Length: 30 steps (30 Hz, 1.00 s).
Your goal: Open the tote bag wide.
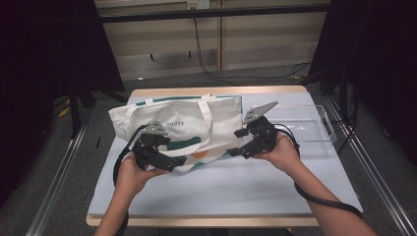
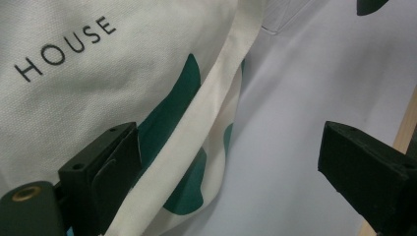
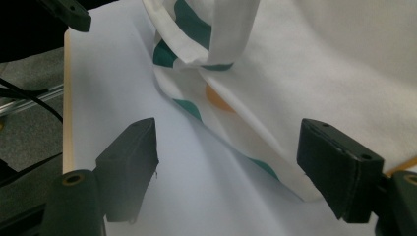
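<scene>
A cream canvas tote bag (image 1: pixel 196 125) with green and orange shapes and the word HOUSE printed on it lies flat on the table (image 1: pixel 236 184), towards the left and middle, with a clear plastic tray (image 1: pixel 314 129) just beside it on the right. The left claw (image 1: pixel 180 161) sits at the bag's near edge, its jaws spread wide, one pad resting against the cloth beside a handle strap (image 2: pixel 196 128). The right claw (image 1: pixel 232 153) comes in at the bag's near right corner, jaws also wide apart and gripping nothing. By the look of it, the work is at its very start: both claws are placed at the near edge, but no fabric is pinched yet, so grasping and whatever handling follows are all left to do
</scene>
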Tool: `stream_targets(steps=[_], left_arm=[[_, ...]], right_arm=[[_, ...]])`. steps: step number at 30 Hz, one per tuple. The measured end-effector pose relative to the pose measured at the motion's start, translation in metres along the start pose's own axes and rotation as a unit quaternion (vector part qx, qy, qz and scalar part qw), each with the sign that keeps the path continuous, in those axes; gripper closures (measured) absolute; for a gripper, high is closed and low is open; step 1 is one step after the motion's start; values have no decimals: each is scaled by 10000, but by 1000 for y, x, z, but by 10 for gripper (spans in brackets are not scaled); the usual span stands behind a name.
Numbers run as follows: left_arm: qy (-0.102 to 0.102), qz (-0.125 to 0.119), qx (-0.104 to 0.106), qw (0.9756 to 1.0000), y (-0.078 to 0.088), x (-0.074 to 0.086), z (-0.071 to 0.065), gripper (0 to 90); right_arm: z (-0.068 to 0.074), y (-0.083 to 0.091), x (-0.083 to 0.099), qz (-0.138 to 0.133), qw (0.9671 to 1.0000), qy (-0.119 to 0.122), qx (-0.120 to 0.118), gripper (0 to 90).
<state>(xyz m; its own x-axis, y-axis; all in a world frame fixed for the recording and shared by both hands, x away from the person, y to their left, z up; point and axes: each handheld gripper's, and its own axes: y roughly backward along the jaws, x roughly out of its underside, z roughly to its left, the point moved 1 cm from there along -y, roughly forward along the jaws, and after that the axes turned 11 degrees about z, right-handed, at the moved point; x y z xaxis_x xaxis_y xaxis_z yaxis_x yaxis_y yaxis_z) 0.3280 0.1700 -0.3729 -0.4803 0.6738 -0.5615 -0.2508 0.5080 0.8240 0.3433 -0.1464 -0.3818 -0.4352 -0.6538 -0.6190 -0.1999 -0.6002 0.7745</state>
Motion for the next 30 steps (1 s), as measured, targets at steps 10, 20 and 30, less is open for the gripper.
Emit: stream_targets(steps=[10,20,30], left_arm=[[-28,58,-46,10000,1,-1,4,98],[-98,64,-35,9999,1,-3,5,105],[-62,38,-28,10000,0,-3,9,110]], right_arm=[[-3,-8,-23,-13,10000,55,8,230],[-7,-16,-41,-130,9999,23,36,231],[-7,-27,-55,-203,9998,-58,-72,314]])
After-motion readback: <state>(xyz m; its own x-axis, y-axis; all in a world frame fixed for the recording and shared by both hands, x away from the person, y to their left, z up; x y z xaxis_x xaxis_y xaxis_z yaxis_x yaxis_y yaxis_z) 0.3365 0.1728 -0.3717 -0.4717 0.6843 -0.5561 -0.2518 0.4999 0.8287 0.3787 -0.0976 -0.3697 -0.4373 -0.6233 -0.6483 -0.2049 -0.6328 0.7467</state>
